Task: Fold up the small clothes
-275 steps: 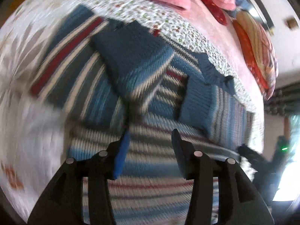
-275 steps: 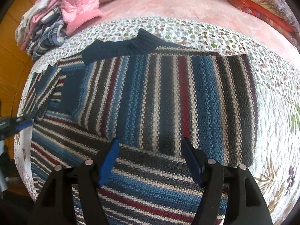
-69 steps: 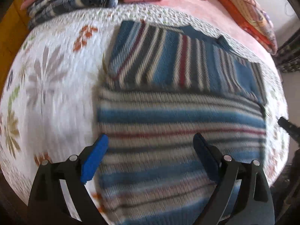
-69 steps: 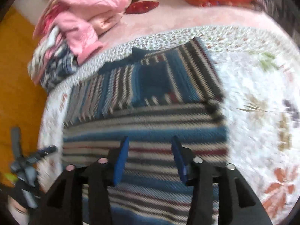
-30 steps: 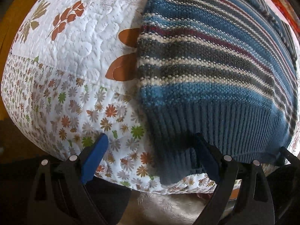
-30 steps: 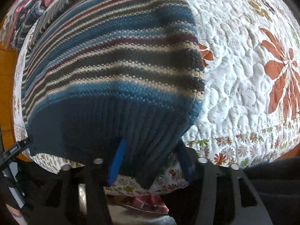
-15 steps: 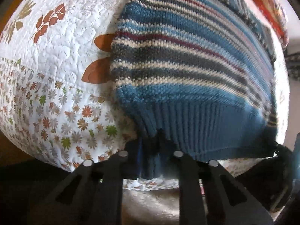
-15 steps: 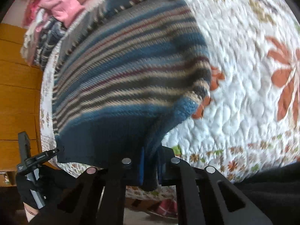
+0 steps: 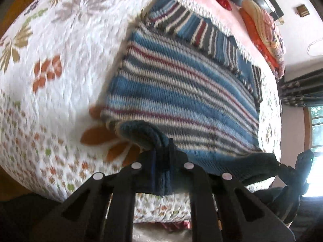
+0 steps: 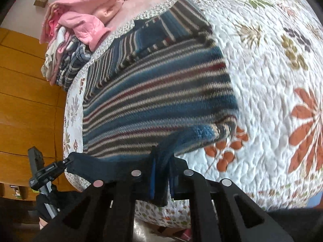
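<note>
Small white lettering on the black body of the left gripper [image 10: 47, 173], seen at the near left of the right wrist view, too small and blurred to read, no other text, label, brand or number legible in either view

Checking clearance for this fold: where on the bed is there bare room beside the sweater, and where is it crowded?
Bare floral quilt flanks the striped sweater on both sides, widest on its right. Crowded beyond it: stacked folded clothes at the far left corner.
</note>
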### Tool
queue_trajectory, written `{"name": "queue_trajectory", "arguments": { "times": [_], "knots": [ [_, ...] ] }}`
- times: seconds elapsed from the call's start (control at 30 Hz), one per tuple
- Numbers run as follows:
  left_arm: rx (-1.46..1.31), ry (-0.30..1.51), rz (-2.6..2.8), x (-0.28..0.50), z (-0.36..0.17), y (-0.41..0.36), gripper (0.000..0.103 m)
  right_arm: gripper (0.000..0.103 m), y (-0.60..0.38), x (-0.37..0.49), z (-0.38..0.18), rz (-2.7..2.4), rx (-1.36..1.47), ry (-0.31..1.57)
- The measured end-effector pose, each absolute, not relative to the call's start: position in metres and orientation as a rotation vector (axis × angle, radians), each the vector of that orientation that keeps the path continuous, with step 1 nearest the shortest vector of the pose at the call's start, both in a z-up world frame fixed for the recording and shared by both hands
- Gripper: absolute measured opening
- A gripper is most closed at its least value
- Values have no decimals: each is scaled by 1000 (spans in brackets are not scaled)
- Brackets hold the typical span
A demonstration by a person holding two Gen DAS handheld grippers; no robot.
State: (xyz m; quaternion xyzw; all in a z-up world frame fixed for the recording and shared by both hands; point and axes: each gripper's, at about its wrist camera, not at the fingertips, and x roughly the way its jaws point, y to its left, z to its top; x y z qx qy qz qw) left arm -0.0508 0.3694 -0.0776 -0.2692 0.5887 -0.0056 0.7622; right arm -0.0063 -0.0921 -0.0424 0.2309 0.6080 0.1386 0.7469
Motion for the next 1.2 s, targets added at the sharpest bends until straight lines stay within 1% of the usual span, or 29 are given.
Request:
{"name": "queue_trajectory", "arguments": {
  "times": [0.13,0.43,0.6,0.77,1.0,1.07,1.2],
  "knots": [
    [-592,1287,-14,-24,-72,379,8,10,-97,19,-36,298,507,1341],
    [-607,1334,-26,30,-90,384,9,10,-91,80,-45,275,501,1398],
    [-648,1351,-27,62,-103,391,10,10,-89,114,-63,258,535,1425],
    [-640,1380,-23,87,-116,389,13,10,-94,141,-86,245,592,1447],
    [-640,1421,-19,107,-135,388,13,10,-96,157,-107,232,604,1492],
    [-651,1438,-12,112,-140,390,15,10,-96,159,-109,234,608,1498],
    [-685,1454,-18,114,-142,392,23,16,-99,158,-115,225,630,1522]
  ]
}}
